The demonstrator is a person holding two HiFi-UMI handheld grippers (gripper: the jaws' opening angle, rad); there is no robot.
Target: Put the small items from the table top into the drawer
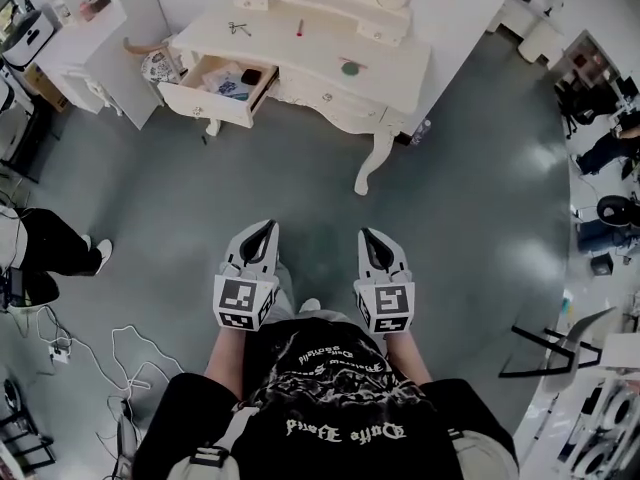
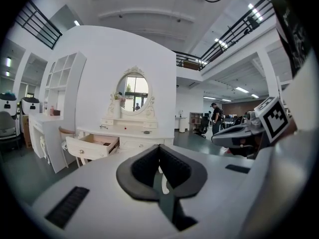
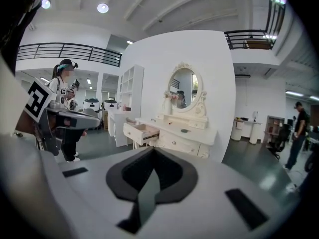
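Note:
The white dressing table (image 1: 385, 50) stands well ahead of me, far beyond both grippers. On its top lie a dark hair clip (image 1: 238, 28), a small red stick (image 1: 299, 28) and a round green item (image 1: 349, 68). Its left drawer (image 1: 205, 100) is pulled out, with a few things inside. My left gripper (image 1: 266, 228) and right gripper (image 1: 368, 235) are held side by side over the grey floor, both shut and empty. The left gripper view shows the table (image 2: 130, 132) and the open drawer (image 2: 89, 146) beyond the left gripper (image 2: 159, 151). In the right gripper view the right gripper (image 3: 152, 152) points towards the drawer (image 3: 141, 131) and the green item (image 3: 184, 130).
A white shelf unit (image 1: 95, 38) stands left of the table. A person's legs (image 1: 55, 243) and loose cables (image 1: 125, 353) are at the left on the floor. Chairs and equipment (image 1: 600, 218) crowd the right edge. Another person (image 3: 62, 108) stands at the left in the right gripper view.

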